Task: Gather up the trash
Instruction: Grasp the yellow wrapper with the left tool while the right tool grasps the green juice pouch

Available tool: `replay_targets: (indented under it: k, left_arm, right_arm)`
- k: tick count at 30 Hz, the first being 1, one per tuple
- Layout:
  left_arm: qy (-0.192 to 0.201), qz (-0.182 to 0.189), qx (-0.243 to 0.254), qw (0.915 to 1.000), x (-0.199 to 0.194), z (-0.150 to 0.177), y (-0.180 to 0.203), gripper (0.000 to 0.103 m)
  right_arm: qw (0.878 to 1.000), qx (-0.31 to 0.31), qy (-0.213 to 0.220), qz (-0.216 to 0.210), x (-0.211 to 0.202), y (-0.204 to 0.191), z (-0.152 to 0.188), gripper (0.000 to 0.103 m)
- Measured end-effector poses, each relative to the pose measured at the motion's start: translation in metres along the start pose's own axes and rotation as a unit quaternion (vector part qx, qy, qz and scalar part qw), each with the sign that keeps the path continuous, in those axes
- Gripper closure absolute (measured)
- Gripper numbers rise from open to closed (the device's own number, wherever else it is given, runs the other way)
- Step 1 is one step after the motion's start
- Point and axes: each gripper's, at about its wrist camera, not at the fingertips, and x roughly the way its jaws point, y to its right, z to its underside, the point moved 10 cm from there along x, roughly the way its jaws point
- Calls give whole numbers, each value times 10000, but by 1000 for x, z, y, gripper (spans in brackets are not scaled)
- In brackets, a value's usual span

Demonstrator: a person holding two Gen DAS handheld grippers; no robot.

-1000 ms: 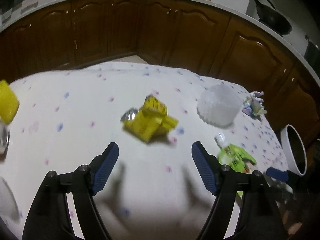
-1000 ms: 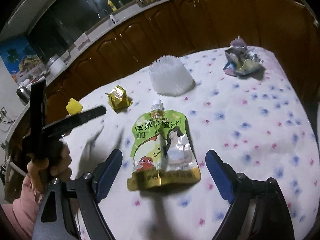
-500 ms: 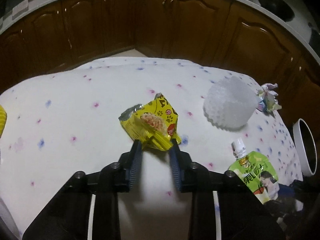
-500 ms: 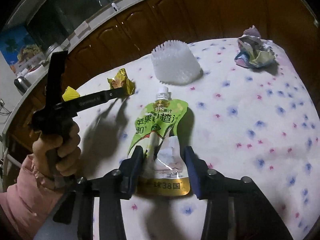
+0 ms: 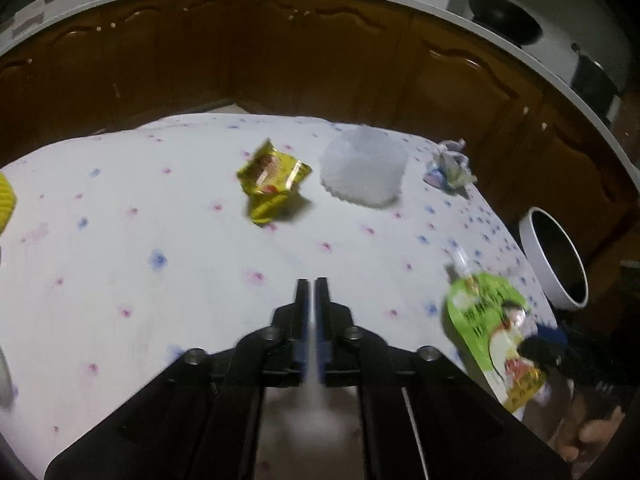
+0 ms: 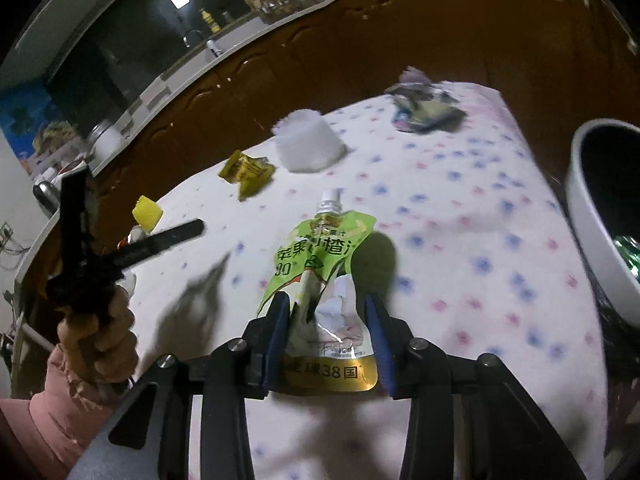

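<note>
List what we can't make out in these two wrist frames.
- Bin contents: right wrist view, the inside is dark and cut off by the right edge; only a green glint shows.
- Yellow object: left wrist view, cut off by the left edge; can't tell what it is.
- Crumpled wrapper: motion-blurred, print unreadable.
- Juice pouch: blurred in the left wrist view, label unreadable there.

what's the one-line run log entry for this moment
left tongs: shut, empty | right tongs: shut on green juice pouch | crumpled yellow snack wrapper: on table
</note>
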Motion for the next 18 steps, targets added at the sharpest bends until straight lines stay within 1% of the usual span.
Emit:
replay_targets:
  k: [1,2,3,4,6,9,11,14,18]
  left_arm:
    - [56,-38,-34,10000,1,-5,-2,70]
    - [108,-151,-89,9998,3,-11,-5,42]
    - [189,-283,-152,9993,3,-15,-9,34]
    - [283,-359,-191,9988,6,-21,-14,32]
    - [291,-411,-285,9983,16,-33,-22,32]
    - [260,-260,-526,9979,35,-48,-30,32]
    - [183,-214,-611,9977,48,-53,-33,32]
    - [108,-134,-600,9981,66,-59,-32,32]
    - [38,-220,-508,9985,82,-62,-27,33]
  right_arm:
    - [10000,56,-35,26,0,4,2,59]
    - [9999,127,-44,29,-1,7,3,58]
    - [9998,170,-55,13,0,8,3,58]
    - [9997,234,-53,10,1,11,3,58]
    - [9996,264,-19,28,2,12,2,54]
    - [9994,342,3,-63,6,13,-2,53]
    - [9993,365,-72,-49,11,14,-1,53]
    - [9992,309,-260,-61,22,12,2,52]
    - [9996,79,-279,71,25,8,3,51]
